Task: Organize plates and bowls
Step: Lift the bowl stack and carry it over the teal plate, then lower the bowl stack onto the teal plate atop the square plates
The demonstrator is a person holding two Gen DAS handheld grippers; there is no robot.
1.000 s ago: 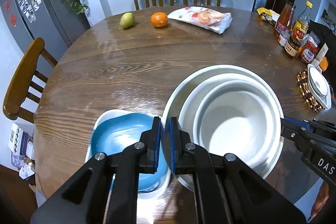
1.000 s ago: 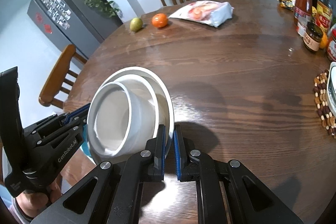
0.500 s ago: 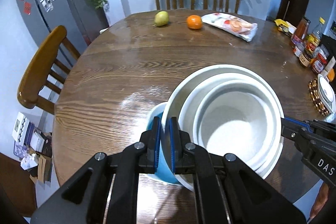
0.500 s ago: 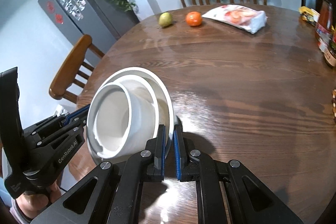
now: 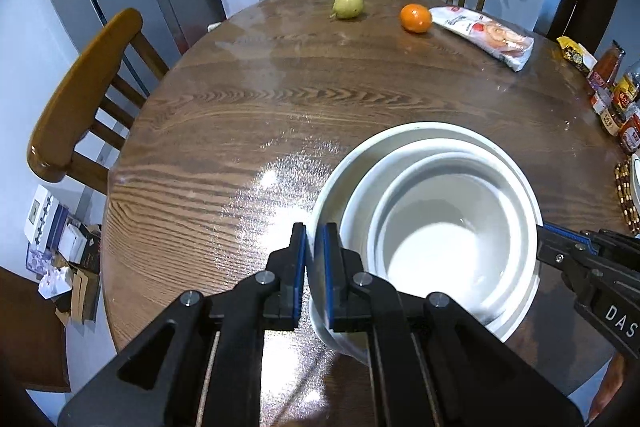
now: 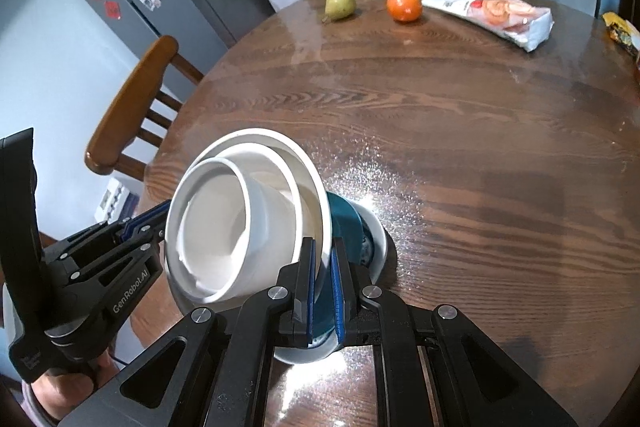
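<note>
Both tools pinching the white bowl stack by its outer rim, left tool at 9 o'clock, right tool at 3. Stack's mouth faces up, tilted slightly, w/ blue bowl underneath on the tabletop.

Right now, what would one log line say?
left claw: shut on white stack | right claw: shut on white stack | below: blue dish

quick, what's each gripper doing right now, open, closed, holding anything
Left gripper: closed on the rim of the white bowl stack.
Right gripper: closed on the opposite rim of the same stack.
</note>
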